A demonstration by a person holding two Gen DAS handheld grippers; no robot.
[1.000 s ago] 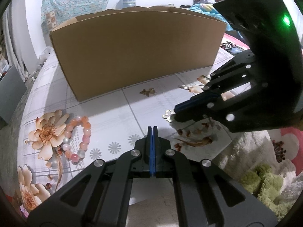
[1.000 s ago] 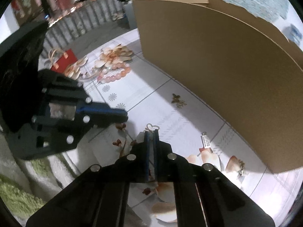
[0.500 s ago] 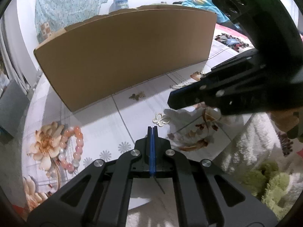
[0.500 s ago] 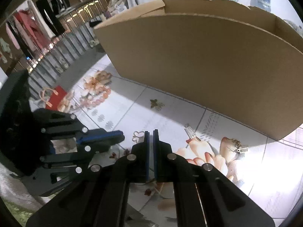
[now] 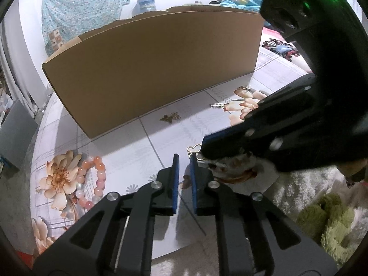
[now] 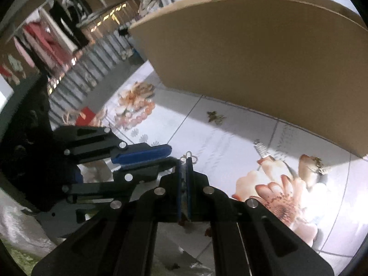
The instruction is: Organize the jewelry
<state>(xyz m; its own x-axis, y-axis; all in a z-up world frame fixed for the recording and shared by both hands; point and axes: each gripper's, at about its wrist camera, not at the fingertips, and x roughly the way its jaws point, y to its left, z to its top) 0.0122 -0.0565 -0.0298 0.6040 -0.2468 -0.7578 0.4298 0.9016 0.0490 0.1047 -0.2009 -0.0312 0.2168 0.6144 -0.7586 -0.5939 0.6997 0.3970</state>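
Bead bracelet [image 5: 92, 181]: far left on the floral tabletop [image 5: 128, 147], untouched; rounded beads, judged slippery.
Left gripper [image 5: 183, 158]: jaws opening, nothing between them.
Clover charm [image 5: 194, 150]: thin gold loops, just ahead of the left fingertips; pinched at the tip of the right gripper [image 6: 183, 161]. Judged light, stiff, easily bent; best held flat across a loop.
Right gripper: clenched on the charm.
Butterfly brooch [image 5: 170, 117]: lies free near the cardboard box [image 5: 149, 69].
Silver clip [image 5: 217, 105]: further right, free.
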